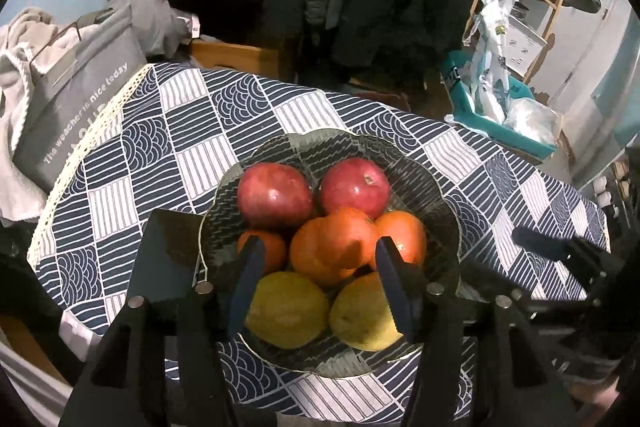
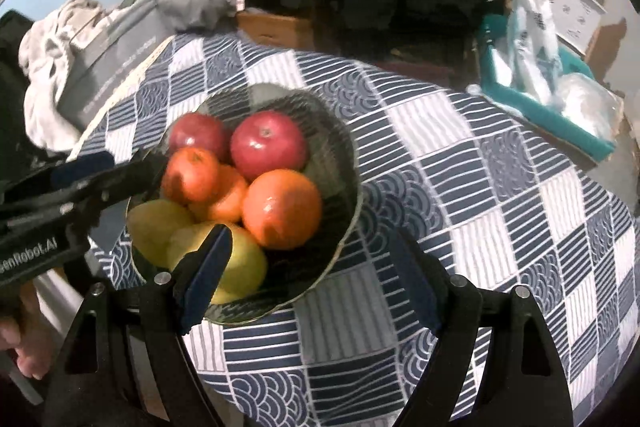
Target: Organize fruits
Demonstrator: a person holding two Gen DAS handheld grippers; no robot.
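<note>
Scalloped clear glass bowl (image 1: 436,187) on navy-and-white patterned tablecloth (image 1: 192,131), holding two red apples (image 1: 274,197), three oranges (image 1: 334,247), two yellow-green lemons (image 1: 286,309) partly hidden behind left gripper (image 1: 320,255), jaws parted, grasping nothing, right gripper (image 2: 316,259) released beside bowl, far finger blurred.

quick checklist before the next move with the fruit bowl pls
1. All fruit inside the glass bowl: ok. Two red apples, three oranges and two yellow fruits lie in it; none shows on the tablecloth.
2. Left gripper free: ok, jaws apart above the fruit, nothing gripped.
3. Right gripper free: ok, jaws wide, empty, beside the bowl.
4. Bowl fully on the table: ok.
5. Top orange stable on the pile: cannot tell.
</note>
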